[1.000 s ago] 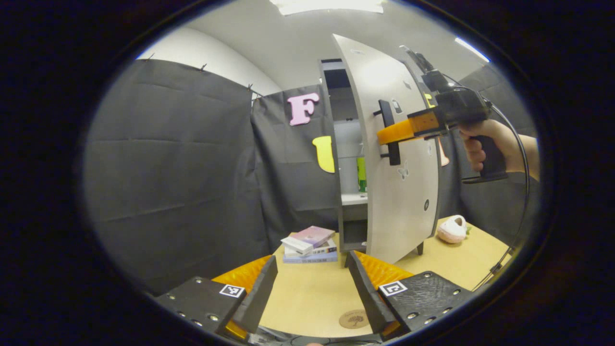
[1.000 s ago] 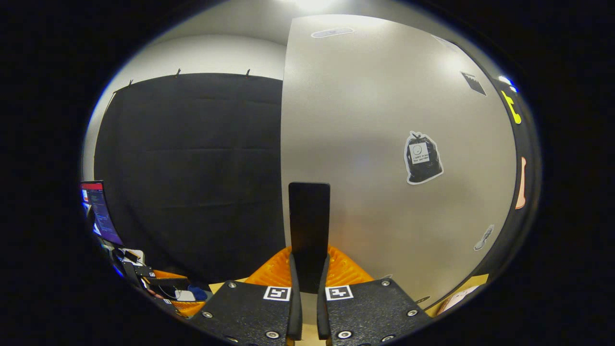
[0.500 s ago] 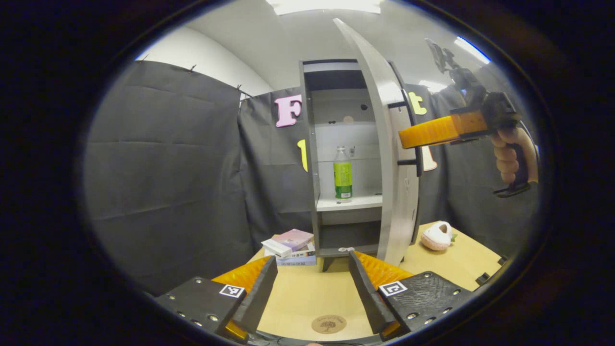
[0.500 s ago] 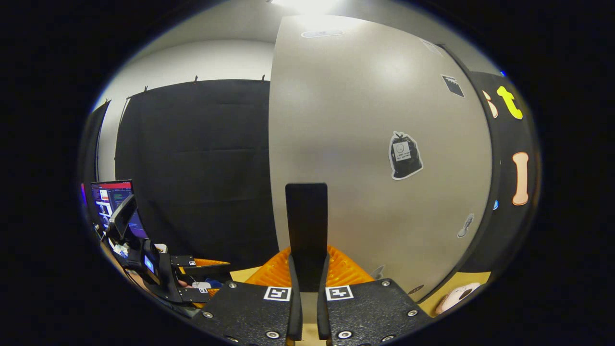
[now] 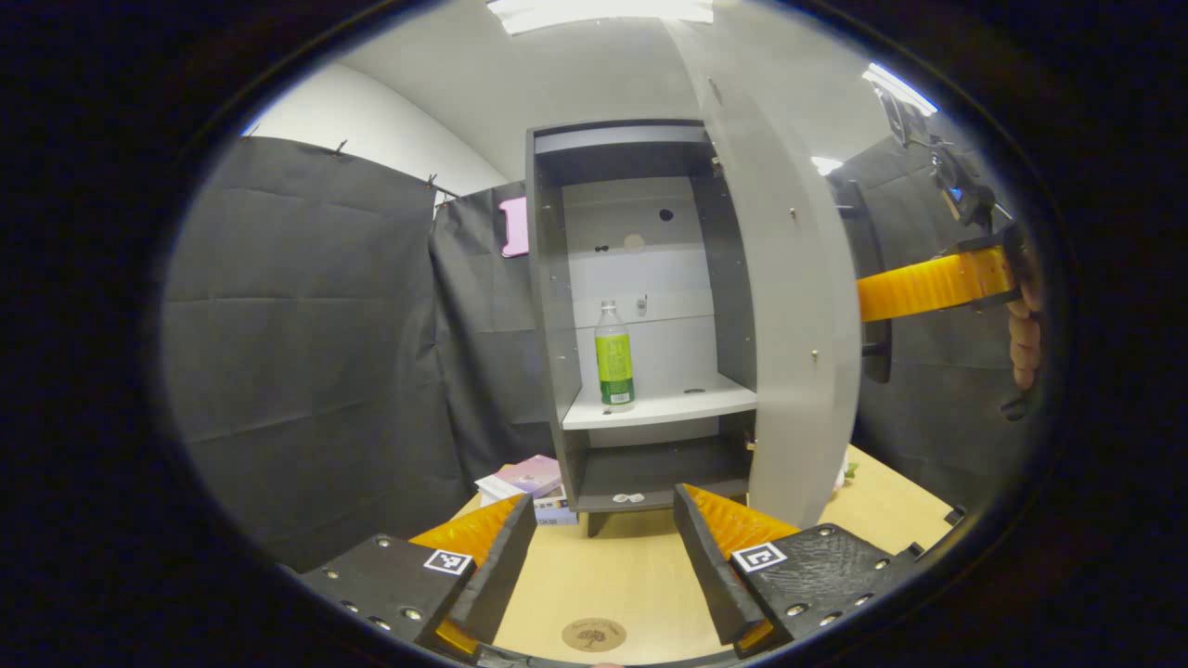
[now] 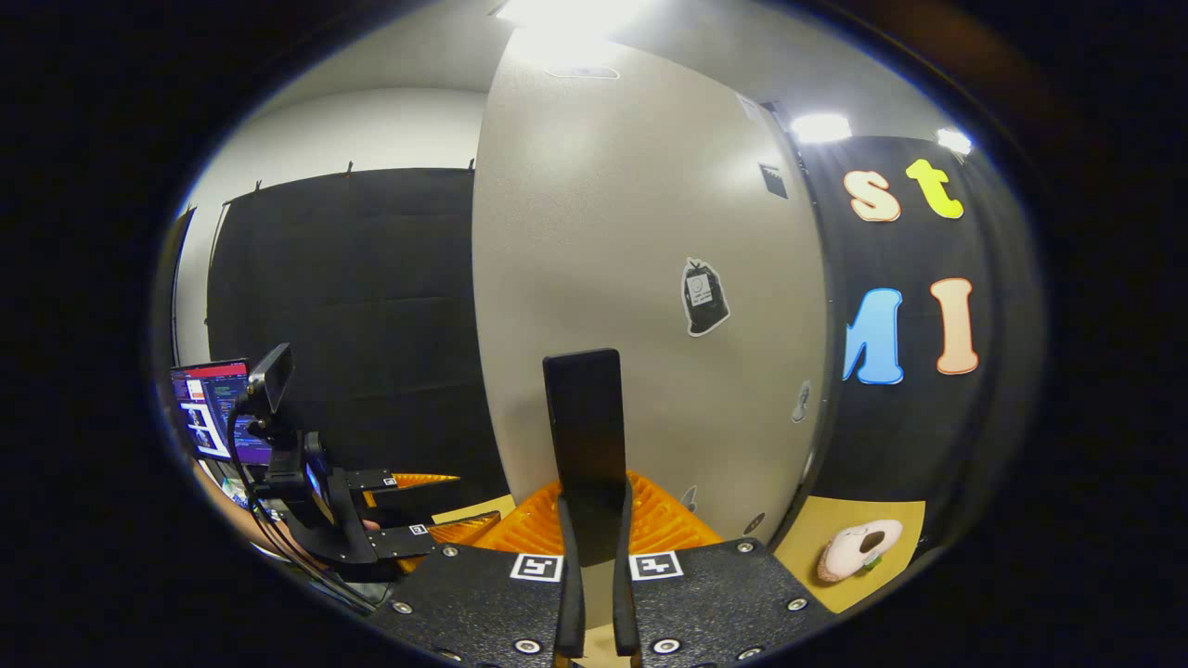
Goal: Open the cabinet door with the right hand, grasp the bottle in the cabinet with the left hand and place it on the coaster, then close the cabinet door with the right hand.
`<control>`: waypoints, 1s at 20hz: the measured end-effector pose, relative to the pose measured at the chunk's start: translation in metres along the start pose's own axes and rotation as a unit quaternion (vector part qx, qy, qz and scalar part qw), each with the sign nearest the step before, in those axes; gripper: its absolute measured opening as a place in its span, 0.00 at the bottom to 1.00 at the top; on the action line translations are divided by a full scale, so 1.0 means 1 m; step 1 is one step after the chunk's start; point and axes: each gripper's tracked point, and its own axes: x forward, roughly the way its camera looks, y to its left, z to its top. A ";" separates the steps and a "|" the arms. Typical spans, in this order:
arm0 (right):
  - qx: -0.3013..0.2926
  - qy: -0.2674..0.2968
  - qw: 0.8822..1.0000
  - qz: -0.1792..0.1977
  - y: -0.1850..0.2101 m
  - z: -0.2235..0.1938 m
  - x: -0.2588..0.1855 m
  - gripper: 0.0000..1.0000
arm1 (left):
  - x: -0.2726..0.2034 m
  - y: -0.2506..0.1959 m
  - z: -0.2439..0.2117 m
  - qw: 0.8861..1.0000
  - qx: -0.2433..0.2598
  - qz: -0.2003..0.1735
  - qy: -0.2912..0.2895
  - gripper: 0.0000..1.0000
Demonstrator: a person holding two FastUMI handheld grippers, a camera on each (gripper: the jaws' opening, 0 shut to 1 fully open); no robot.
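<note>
Left tongs (image 5: 603, 566), gaping empty, are facing the upright bottle (image 5: 613, 355) standing at twelve o'clock on the cabinet shelf (image 5: 677, 404), while right tongs (image 6: 592, 594) are clamping the door handle (image 6: 584, 417).

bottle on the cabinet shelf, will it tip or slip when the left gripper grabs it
The bottle is tall and slim on a narrow base, so a push near its cap would probably tip it. Its smooth, clear plastic may be a bit slippery; gripping across the labelled middle seems safer. It looks mostly full, so probably fairly heavy for its size.
</note>
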 end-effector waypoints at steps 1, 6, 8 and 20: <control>-0.006 -0.002 1.000 -0.017 -0.004 0.000 -0.005 0.12 | 0.001 -0.006 0.001 1.000 0.000 -0.002 0.000 0.86; 0.010 -0.018 0.997 -0.078 -0.015 0.003 -0.020 0.11 | 0.007 -0.033 0.011 1.000 0.007 -0.009 0.000 0.92; 0.003 -0.021 0.995 -0.099 -0.019 0.003 -0.025 0.11 | 0.013 -0.038 0.015 1.000 0.014 -0.009 -0.002 0.92; 0.060 -0.028 0.977 -0.203 -0.027 0.002 -0.033 0.10 | 0.081 -0.009 0.039 1.000 0.003 0.008 -0.012 0.92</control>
